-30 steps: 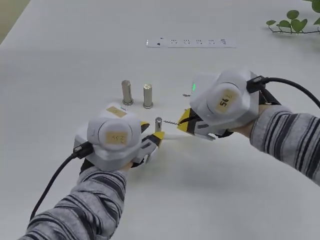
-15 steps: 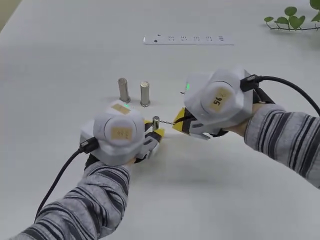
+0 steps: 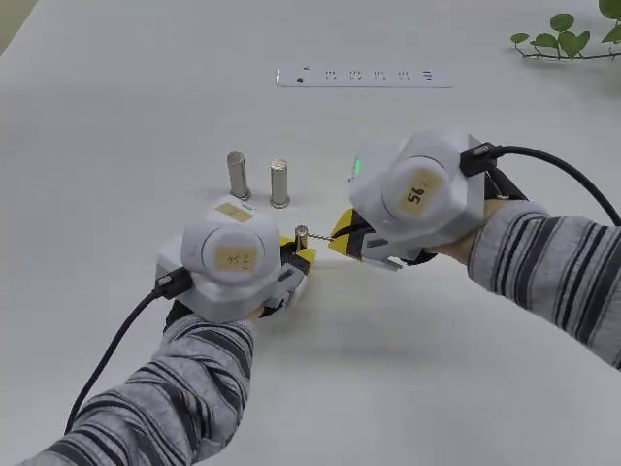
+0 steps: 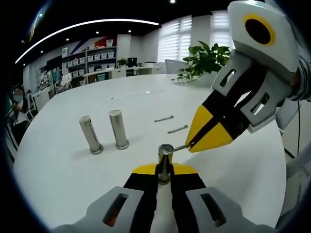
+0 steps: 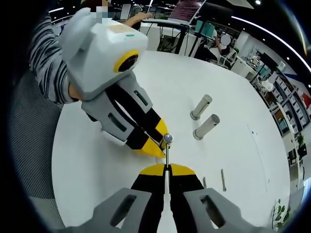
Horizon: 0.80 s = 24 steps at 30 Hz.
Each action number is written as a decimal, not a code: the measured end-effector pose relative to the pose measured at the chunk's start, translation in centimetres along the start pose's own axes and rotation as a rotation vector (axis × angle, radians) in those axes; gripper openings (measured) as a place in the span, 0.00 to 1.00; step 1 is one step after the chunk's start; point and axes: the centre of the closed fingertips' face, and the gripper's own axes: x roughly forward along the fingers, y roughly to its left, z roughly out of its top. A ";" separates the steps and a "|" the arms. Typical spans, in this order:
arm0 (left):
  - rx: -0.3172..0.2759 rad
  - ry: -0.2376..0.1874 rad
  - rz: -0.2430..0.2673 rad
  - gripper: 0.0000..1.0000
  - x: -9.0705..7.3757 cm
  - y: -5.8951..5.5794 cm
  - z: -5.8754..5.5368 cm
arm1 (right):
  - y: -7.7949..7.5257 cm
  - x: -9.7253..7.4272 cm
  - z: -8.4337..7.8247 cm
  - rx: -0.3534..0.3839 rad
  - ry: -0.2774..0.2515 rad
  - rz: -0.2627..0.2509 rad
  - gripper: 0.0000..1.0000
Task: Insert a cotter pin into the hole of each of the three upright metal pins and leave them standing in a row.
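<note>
Left gripper: its jaws are pressing tight on the lower part of a metal pin, and it is holding that pin upright on the table.
Right gripper: its jaws are pinching together on one end of a cotter pin, with almost no gap between them, and pointing it at the held pin.
Cotter pin: it is lying level between the two grippers, and its free tip is touching the metal pin just below the top. I cannot tell whether it is sitting inside the hole.
Second metal pin: it is standing upright beyond the left gripper.
Third metal pin: it is standing upright just beside the second one.
Nearer spare cotter pin: it is lying flat on the table.
Farther spare cotter pin: it is lying flat near the other spare.
Power strip: it is lying at the far side of the table.
</note>
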 end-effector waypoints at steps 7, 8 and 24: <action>0.036 -0.004 0.021 0.05 0.1 -0.1 0.0 | 0.0 0.0 0.6 0.010 -0.014 0.004 0.00; 0.033 -0.005 0.023 0.05 0.1 0.0 0.0 | 0.0 0.1 0.7 0.009 -0.014 0.004 0.00; 0.027 -0.009 0.065 0.05 0.2 0.1 0.0 | -0.2 0.4 1.4 -0.003 -0.030 -0.013 0.01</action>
